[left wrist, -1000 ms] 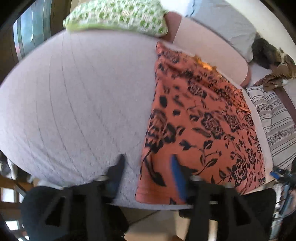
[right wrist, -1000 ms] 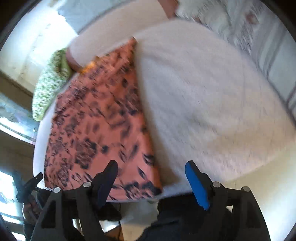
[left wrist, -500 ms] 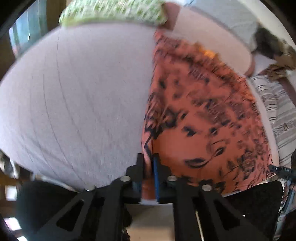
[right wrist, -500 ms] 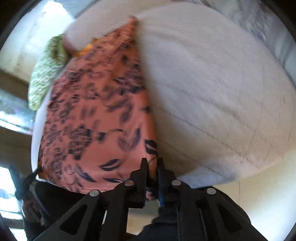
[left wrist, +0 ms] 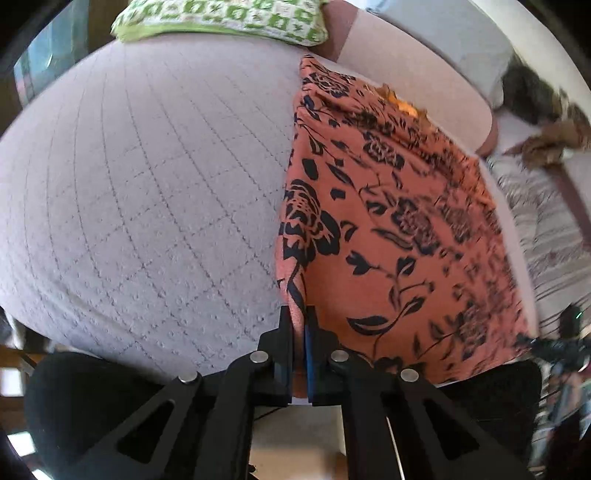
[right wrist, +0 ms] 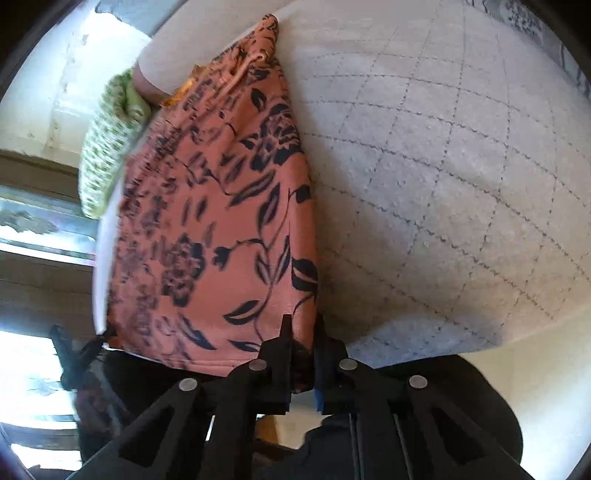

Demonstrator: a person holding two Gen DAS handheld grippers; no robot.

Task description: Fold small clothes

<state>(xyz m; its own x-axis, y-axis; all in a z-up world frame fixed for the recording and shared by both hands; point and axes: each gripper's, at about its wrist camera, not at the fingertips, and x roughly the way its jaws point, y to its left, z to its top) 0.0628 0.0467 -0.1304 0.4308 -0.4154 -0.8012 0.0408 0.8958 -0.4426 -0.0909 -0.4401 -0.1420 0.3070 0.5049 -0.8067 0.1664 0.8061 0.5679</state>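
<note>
Orange floral-print garment [left wrist: 399, 221] lying flat on the quilted bedspread [left wrist: 147, 184], one long side running along the bed's near edge and the drawstring waistband at the end farthest from the cameras. The garment appears to lie as a long panel, possibly already halved lengthwise, though the layers cannot be counted; the crosswise folds seem not yet made, so the task is judged to be at an early-to-middle stage. Left hand-held gripper [left wrist: 298, 317]: jaws clenched on the garment's near hem at the corner bordering the open bedspread. Right hand-held gripper [right wrist: 301, 328]: jaws likewise clamped on the near hem, at the garment's opposite corner, where cloth bunches between the fingers. With both near corners pinched, the hem is presumably about to be carried toward the waistband. A green-patterned pillow [left wrist: 221, 18] rests beyond the garment's far end, and a striped cloth [left wrist: 546, 236] lies beside the garment on the side away from the open bedspread.
</note>
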